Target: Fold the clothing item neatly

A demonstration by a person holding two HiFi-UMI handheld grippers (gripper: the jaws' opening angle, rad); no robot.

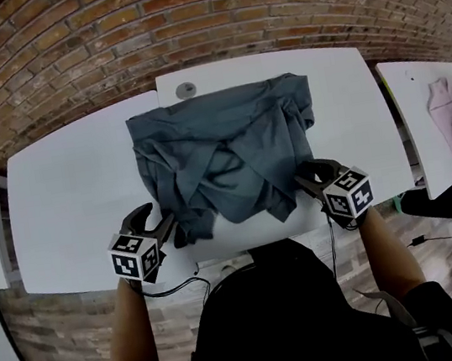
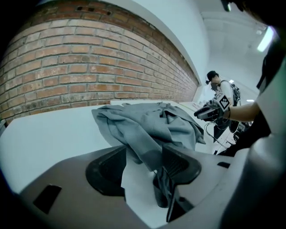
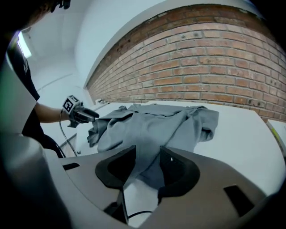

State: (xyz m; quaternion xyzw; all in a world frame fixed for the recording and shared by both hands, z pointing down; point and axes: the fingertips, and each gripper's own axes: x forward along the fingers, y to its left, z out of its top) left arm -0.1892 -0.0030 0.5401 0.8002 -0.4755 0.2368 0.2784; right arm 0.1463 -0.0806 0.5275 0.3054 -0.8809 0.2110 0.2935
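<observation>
The grey shirt (image 1: pixel 226 154) lies rumpled on the middle of the white table (image 1: pixel 70 217), its hem reaching the table's near edge. The left gripper (image 1: pixel 156 222) and the right gripper (image 1: pixel 309 177) sit at that edge on either side of the middle. Each has its jaws apart, with loose cloth between them that isn't pinched. Closing now could catch several bunched layers and skew the fold, or drag the hem off the edge. I see no readable writing, only patterned squares on the cubes (image 1: pixel 134 258).
</observation>
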